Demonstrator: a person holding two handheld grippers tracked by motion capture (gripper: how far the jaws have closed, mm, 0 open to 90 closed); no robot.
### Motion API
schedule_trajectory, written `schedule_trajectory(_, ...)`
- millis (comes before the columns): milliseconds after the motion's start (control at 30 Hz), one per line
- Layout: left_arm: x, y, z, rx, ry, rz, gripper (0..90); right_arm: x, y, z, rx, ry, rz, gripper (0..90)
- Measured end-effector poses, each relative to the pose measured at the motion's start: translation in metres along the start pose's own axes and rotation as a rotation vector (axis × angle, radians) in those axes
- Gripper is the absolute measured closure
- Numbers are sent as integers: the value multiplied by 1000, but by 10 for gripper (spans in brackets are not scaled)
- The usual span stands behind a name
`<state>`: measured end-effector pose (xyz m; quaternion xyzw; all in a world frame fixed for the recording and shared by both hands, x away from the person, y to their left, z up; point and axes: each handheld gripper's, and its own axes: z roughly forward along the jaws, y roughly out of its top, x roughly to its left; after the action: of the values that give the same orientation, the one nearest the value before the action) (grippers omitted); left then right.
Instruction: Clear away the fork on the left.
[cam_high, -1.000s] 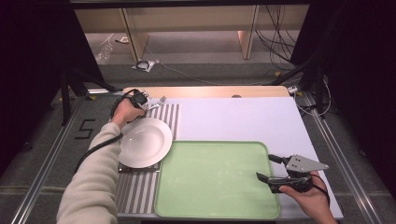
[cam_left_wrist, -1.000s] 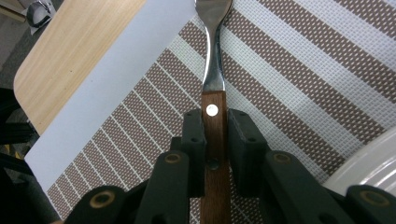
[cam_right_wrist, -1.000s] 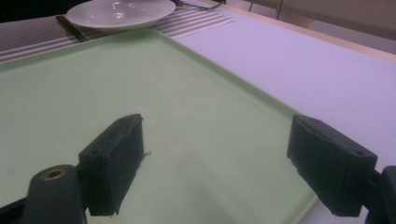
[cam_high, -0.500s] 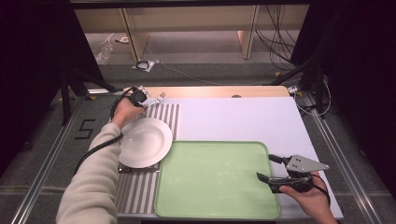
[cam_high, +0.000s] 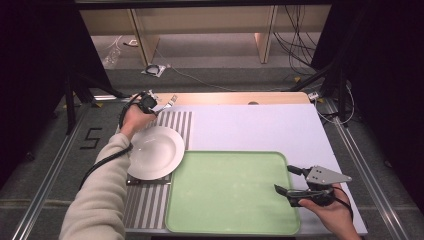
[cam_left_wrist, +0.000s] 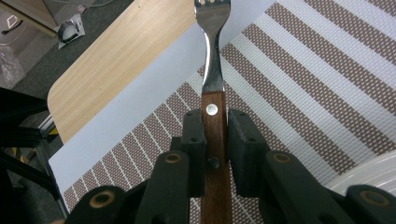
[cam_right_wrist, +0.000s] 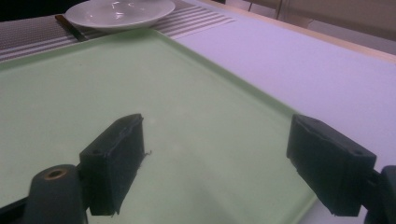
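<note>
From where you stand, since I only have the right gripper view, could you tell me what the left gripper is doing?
Observer: The left gripper is shut on a fork, jaws on its wooden handle.
Operator: Thank you. Where is the fork?
Observer: Over the striped mat, beyond the plate, tines pointing away from the person.
Operator: And does my right gripper hold anything?
Observer: No, the right gripper is open at the near right corner of the tray.
</note>
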<state>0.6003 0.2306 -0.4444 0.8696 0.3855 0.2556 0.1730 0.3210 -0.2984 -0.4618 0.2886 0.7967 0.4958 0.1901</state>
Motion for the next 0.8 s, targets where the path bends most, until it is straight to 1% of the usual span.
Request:
schedule_trajectory(67,-1,0,-2,-13,2,-17,771,0,0,0,-2,0,1,201)
schedule_trajectory(200,-3,1,-6,-35,15,-35,771,0,0,1,-15,1,3,202)
schedule_trajectory(267,-4,2,-10,-41,17,-49,771,0,0,1,-16,1,1,202)
schedule_trajectory(333,-5,2,-13,-55,23,-63,771,0,0,0,-5,-3,-2,202)
schedule_trajectory(400,-8,3,-17,-65,30,-71,771,0,0,0,-12,0,0,202)
schedule_trajectory(533,-14,2,-27,-89,37,-96,771,0,0,0,-16,-1,0,202)
schedule_trajectory(633,-20,2,-36,-110,31,-121,771,1,0,1,-15,-1,1,202)
schedule_trajectory(667,-21,1,-39,-111,31,-119,771,1,0,1,-14,0,1,202)
schedule_trajectory(800,-29,0,-49,-135,28,-145,770,1,1,0,-16,0,1,202)
